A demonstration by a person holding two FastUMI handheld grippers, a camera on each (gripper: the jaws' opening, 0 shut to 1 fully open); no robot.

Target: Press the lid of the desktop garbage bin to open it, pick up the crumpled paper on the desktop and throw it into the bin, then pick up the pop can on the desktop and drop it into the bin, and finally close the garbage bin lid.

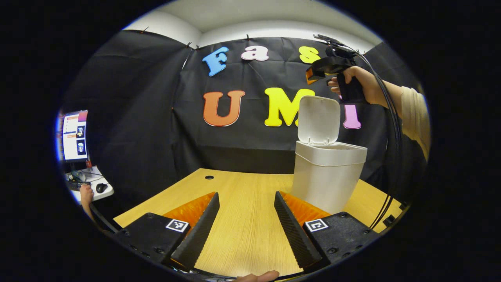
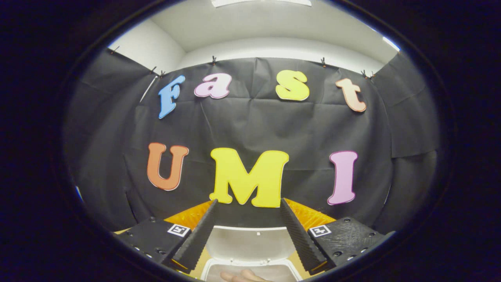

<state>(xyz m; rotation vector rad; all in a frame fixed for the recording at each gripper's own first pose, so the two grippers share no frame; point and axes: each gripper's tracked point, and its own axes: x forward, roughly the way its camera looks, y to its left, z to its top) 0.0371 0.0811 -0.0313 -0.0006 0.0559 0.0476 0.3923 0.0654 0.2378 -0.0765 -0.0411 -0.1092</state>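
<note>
A wooden table [image 1: 242, 219] carries the white bin [image 1: 327, 176].

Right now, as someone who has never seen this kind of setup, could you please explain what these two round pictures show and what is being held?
There is no robot here. A person holds a two-finger gripper in each hand, and each gripper carries a fisheye camera looking forward along its own fingers.

In the left gripper view, the left gripper hovers low over a wooden table, its fingers apart with nothing between them. A white garbage bin stands on the table with its lid flipped up. Above the bin, a hand holds the right gripper.

The right gripper view is taken from that raised gripper. The right gripper is open and empty, and the upright lid sits just beneath it.

I see no paper or can on the table in these pictures.
</note>
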